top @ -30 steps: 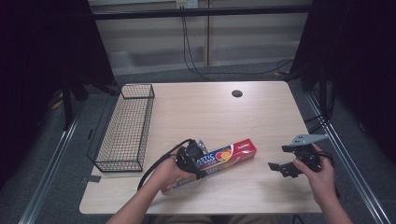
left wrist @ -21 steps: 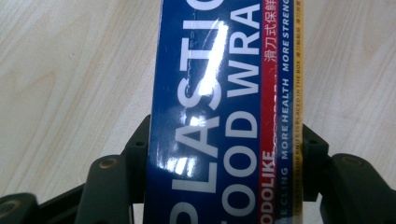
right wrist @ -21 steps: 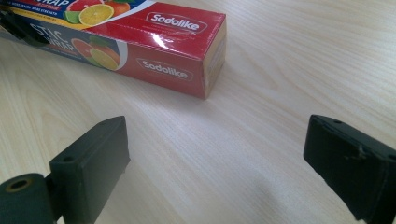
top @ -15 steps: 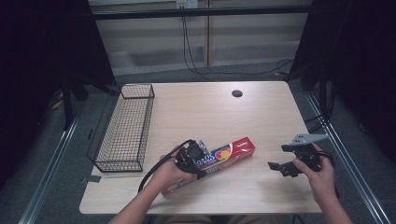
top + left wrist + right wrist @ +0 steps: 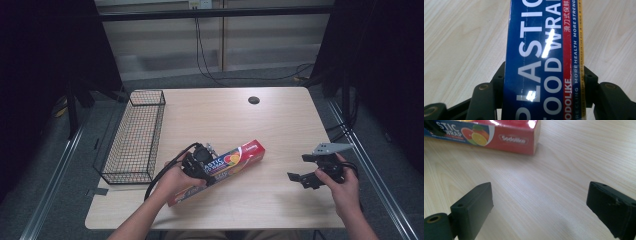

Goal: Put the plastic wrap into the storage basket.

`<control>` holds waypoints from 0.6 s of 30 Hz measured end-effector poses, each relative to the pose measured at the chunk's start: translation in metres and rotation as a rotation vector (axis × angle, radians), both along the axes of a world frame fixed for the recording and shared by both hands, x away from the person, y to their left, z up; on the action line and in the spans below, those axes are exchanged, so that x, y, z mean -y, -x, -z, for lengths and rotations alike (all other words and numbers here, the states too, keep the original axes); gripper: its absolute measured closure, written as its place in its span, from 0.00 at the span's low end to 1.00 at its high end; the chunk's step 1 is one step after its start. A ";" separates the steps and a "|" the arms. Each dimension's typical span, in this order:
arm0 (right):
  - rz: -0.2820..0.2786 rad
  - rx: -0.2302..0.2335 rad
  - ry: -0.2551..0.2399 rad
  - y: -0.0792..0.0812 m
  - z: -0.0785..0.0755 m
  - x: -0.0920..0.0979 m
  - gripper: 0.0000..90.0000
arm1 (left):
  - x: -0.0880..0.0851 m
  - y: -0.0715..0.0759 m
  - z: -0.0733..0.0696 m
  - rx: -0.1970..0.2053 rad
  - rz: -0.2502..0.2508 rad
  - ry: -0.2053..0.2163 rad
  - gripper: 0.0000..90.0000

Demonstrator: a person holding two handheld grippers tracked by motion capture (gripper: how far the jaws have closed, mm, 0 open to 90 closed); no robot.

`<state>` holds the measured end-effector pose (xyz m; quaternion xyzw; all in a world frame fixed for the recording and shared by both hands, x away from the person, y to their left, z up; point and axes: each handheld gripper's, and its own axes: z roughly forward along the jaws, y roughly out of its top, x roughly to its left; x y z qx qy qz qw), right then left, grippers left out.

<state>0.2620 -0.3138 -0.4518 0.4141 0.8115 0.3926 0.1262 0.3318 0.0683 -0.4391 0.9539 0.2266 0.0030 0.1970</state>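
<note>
A long red and blue plastic food wrap box (image 5: 239, 157) lies slantwise on the wooden table (image 5: 280, 125), near its front edge. My left gripper (image 5: 209, 167) grips the box around its middle. In the left gripper view both black jaws press on the long sides of the box (image 5: 541, 50), and they have just been closing on it. My right gripper (image 5: 299, 168) hovers open to the right of the box, held by a hand. In the right gripper view its jaws (image 5: 540, 195) stand wide over bare wood, short of the box's red end (image 5: 514, 138).
A black wire basket (image 5: 135, 135) stands along the table's left side. A small dark round hole (image 5: 254, 100) sits near the far edge. Cables hang behind the table.
The left hand and gripper have settled slightly onto the box. The box and the right gripper have stayed in place.
</note>
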 end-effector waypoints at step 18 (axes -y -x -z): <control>-0.007 0.008 -0.007 0.000 -0.001 0.000 0.07 | -0.023 -0.012 -0.028 -0.002 -0.107 0.046 0.48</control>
